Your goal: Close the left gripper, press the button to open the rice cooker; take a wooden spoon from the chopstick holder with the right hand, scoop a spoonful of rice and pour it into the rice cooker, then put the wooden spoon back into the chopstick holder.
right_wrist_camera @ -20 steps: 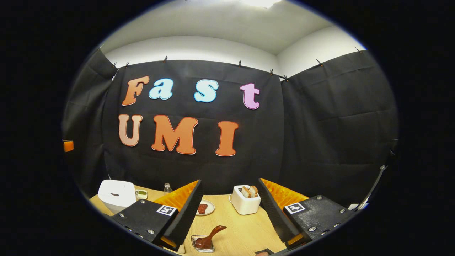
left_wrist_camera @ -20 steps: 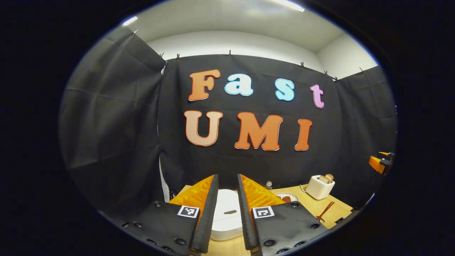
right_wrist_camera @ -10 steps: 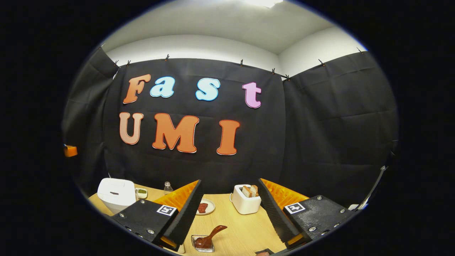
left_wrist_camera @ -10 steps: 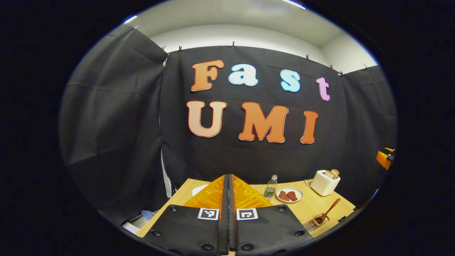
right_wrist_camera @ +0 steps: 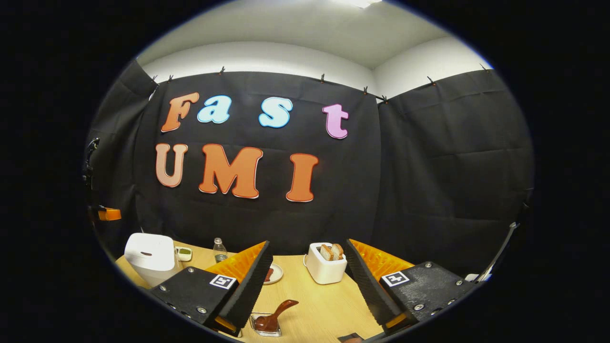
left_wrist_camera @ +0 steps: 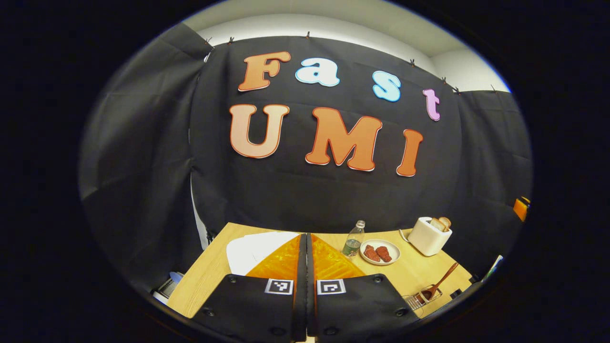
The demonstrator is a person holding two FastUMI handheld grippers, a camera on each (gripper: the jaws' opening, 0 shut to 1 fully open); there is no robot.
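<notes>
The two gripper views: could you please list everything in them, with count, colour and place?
rice cooker: one, white, lid shut, table's left end
small dish: one, pale with green contents, right of the cooker
bottle: one, clear, near the back wall
plate: one, white, holding two reddish pieces, right of the bottle
toaster: one, white, bread slices in its slots, mid-table
wooden spoon: one, brown, resting in its holder
chopstick holder: one, wire, front right
table: one, light wood
left claw: one, shut, empty, over the cooker
right claw: one, open, empty

Both views look level across the table [left_wrist_camera: 209, 276] toward the booth wall.
</notes>
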